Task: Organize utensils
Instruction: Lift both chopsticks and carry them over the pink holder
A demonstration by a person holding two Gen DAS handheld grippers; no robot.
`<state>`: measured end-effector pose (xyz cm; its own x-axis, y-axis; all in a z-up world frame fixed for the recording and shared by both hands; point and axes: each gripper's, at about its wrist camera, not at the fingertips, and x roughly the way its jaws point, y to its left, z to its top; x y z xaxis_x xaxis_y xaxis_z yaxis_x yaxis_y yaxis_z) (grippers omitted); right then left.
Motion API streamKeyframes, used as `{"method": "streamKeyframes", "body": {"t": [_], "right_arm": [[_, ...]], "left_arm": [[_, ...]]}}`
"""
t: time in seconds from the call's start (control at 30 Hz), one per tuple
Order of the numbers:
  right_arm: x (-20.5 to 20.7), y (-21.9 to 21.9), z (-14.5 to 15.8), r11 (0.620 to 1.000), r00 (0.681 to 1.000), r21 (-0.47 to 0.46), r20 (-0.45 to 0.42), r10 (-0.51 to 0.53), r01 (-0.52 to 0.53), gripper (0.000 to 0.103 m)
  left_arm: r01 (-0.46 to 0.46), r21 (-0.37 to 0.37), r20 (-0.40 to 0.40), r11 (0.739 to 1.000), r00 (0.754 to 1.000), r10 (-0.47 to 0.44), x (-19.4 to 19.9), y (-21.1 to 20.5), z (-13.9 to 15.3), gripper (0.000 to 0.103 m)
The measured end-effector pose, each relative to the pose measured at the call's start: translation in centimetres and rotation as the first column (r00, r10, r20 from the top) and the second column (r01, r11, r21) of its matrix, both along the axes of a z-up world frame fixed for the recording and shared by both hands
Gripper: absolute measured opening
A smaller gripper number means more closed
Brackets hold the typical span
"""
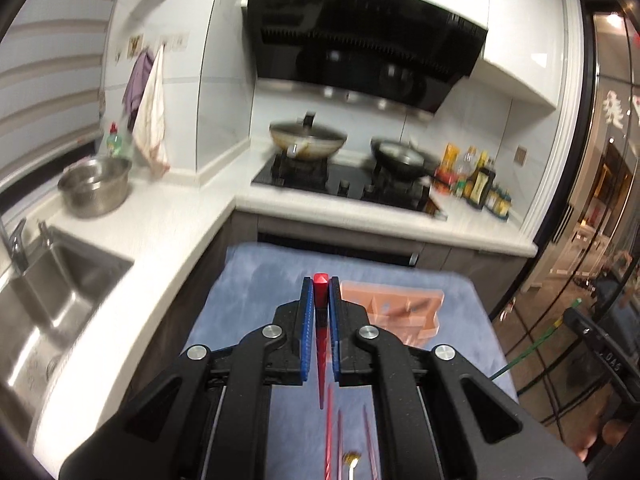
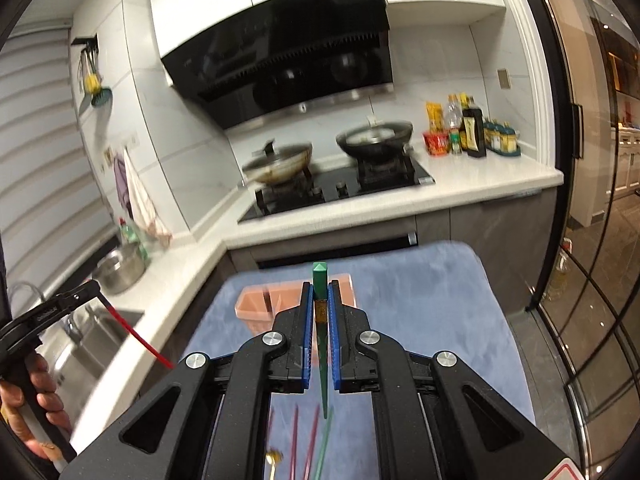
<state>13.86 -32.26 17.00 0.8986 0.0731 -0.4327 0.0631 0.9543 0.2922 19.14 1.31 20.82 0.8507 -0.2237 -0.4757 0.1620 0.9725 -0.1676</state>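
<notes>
My left gripper (image 1: 321, 294) is shut on a red chopstick (image 1: 321, 328), held above the blue cloth (image 1: 256, 292). My right gripper (image 2: 319, 296) is shut on a green chopstick (image 2: 322, 344), also held above the blue cloth (image 2: 432, 304). A salmon-pink utensil organizer (image 1: 404, 308) sits on the cloth just right of the left fingers; in the right wrist view the organizer (image 2: 260, 308) lies just ahead of and left of the fingers. More red chopsticks (image 1: 332, 432), a green chopstick (image 2: 325, 448) and a gold utensil (image 2: 274, 458) lie on the cloth below the grippers.
A white L-shaped counter (image 1: 168, 224) holds a steel sink (image 1: 52, 304), a steel pot (image 1: 95, 188), a hob with two woks (image 1: 308, 140) and sauce bottles (image 1: 476, 176). A glass door (image 2: 592, 216) stands on the right.
</notes>
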Motion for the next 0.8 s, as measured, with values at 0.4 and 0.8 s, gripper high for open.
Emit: {"method": "streamKeyframes", "body": {"t": [0.4, 0.8], "right_arm": [[9.6, 0.4, 5.1, 1.000, 0.993, 0.004, 0.120, 0.010, -0.011, 0.007], [15.6, 1.1, -0.5, 0.999, 0.999, 0.030, 0.010, 0.036, -0.037, 0.007]], "left_arm": [[-0.012, -0.041, 0.137, 0.999, 0.990, 0.017, 7.1, -3.3, 5.7, 0.007], [0.000, -0.023, 0.027, 1.000, 1.000, 0.000, 12.7, -5.5, -0.6, 0.007]]}}
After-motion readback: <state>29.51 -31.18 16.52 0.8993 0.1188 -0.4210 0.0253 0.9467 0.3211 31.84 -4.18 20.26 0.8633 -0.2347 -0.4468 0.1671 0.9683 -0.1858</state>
